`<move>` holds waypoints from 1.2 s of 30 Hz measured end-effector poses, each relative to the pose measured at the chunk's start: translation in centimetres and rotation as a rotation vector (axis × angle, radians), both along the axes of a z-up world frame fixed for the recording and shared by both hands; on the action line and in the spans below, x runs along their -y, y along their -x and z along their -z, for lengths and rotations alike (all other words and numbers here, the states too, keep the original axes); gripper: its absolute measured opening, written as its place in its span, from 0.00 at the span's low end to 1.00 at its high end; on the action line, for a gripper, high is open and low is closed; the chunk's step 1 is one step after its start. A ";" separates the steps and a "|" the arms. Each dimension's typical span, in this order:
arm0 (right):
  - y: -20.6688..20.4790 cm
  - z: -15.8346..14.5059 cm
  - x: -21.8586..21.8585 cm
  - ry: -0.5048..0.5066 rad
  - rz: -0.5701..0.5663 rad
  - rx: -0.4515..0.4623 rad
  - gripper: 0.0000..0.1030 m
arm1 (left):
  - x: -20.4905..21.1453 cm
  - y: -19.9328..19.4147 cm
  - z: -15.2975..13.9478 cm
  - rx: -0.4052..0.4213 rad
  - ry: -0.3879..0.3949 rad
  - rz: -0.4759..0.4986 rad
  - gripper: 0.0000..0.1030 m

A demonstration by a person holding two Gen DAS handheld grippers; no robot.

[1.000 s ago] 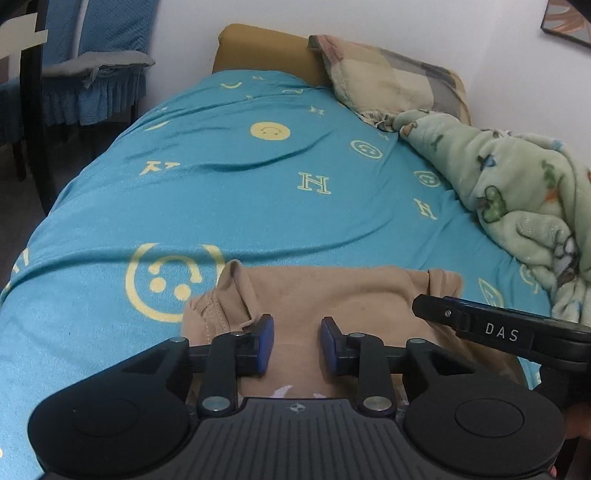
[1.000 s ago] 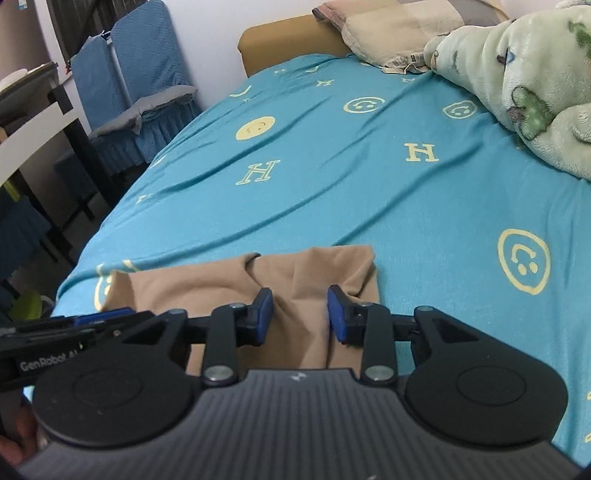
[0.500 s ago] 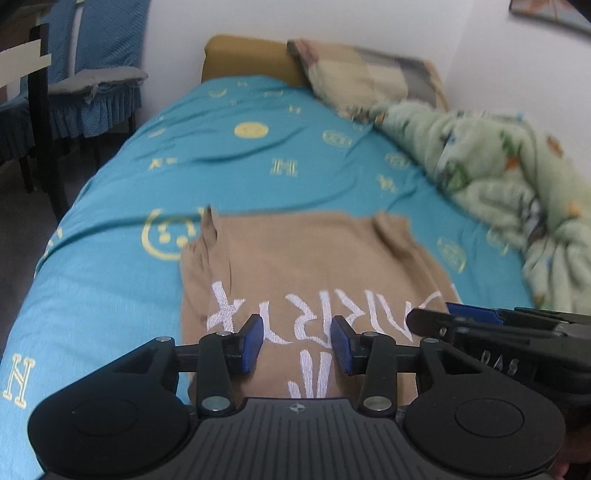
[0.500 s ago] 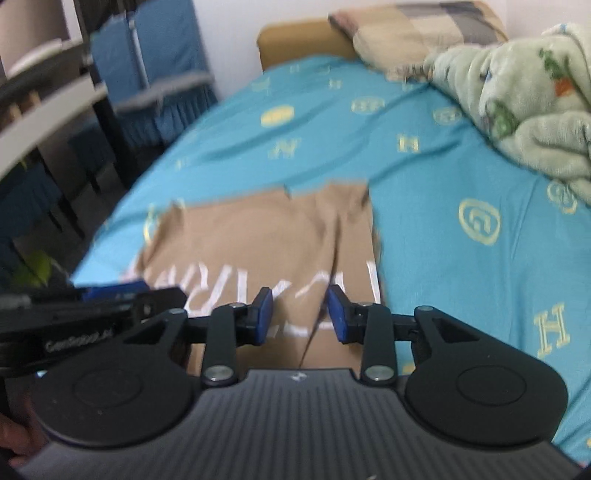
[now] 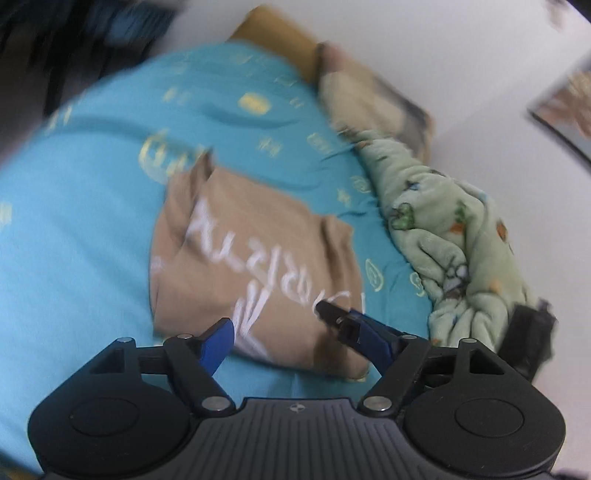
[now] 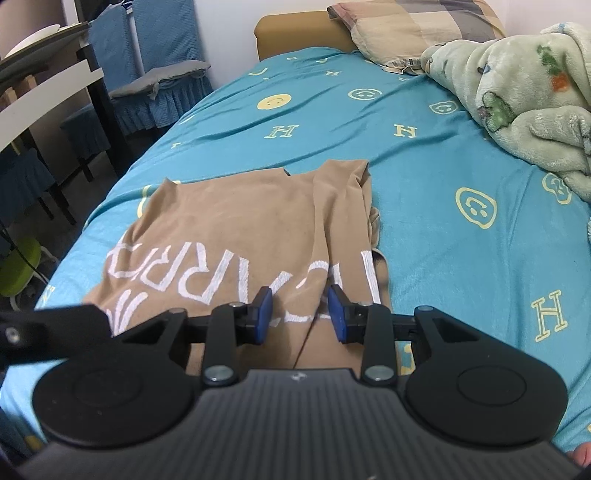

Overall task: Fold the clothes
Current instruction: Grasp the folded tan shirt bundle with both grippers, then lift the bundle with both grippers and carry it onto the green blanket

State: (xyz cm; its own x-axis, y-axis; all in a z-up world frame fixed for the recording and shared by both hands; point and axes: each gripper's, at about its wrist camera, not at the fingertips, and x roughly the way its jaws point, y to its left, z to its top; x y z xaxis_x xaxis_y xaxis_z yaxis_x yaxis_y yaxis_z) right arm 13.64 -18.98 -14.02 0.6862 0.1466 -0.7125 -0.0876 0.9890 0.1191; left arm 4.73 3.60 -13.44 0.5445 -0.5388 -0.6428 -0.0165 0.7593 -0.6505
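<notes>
A tan shirt with white lettering [image 6: 236, 243] lies folded on the blue bedsheet [image 6: 424, 170], sleeves tucked in along both sides. It also shows in the blurred left wrist view [image 5: 258, 266]. My right gripper [image 6: 300, 314] is open and empty just above the shirt's near edge. My left gripper [image 5: 295, 332] is open wide and empty, tilted, above the shirt's near edge. One finger of the right gripper [image 5: 336, 314] shows in front of it.
A green fleece blanket [image 6: 524, 103] is heaped along the bed's right side. A plaid pillow [image 6: 410, 26] lies at the head. Blue-covered chairs [image 6: 147, 66] and a dark table [image 6: 48, 85] stand left of the bed.
Both grippers have pulled back toward the shirt's near edge. The left gripper has opened wider and rolled to a tilt. The shirt lies where it was.
</notes>
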 end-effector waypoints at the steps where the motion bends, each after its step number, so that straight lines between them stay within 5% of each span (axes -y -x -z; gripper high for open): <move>1: 0.0 0.0 0.0 -0.002 0.001 0.000 0.34 | -0.2 -0.5 1.0 -0.051 0.029 -0.025 0.75; 4: 0.0 0.1 0.1 -0.003 0.003 0.001 0.35 | -1.1 -1.8 4.0 -0.168 0.133 -0.134 0.71; 7: 0.0 0.1 0.1 -0.002 0.004 0.003 0.35 | -2.1 -2.2 5.2 -0.169 0.237 -0.244 0.66; 15: 0.1 -0.6 0.7 -0.070 0.050 -0.016 0.36 | -2.9 -1.8 5.7 -0.176 0.275 -0.329 0.39; 17: 0.3 -1.3 1.7 -0.195 0.064 -0.040 0.43 | -2.9 -1.7 5.8 -0.172 0.285 -0.333 0.35; 19: 0.8 -1.9 2.9 -0.365 0.068 -0.059 0.82 | -2.8 -1.5 5.9 -0.169 0.289 -0.334 0.34; 21: 1.5 -2.0 3.8 -0.533 0.079 -0.078 0.91 | -2.7 -1.5 5.9 -0.167 0.288 -0.332 0.33; 25: 1.7 0.8 4.4 -0.862 0.104 -0.265 0.89 | -2.7 -1.6 6.0 -0.167 0.294 -0.335 0.32; 27: 1.4 2.8 4.1 -0.942 0.140 -0.358 0.91 | -2.8 -1.7 6.0 -0.165 0.300 -0.340 0.32; 31: 0.9 4.9 5.5 -0.969 0.342 -0.344 0.87 | -3.1 -2.0 5.8 -0.158 0.315 -0.347 0.29; 36: 1.0 6.2 7.2 -1.005 0.507 -0.296 0.55 | -3.1 -2.1 5.3 -0.142 0.324 -0.337 0.27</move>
State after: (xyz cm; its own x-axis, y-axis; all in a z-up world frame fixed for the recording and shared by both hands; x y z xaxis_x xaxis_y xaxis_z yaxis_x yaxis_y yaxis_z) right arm 12.64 -26.21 -20.24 0.6543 0.4925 -0.5739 0.4539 0.3513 0.8189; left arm 6.80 6.68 -18.76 0.6425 -0.5318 -0.5517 -0.3324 0.4553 -0.8260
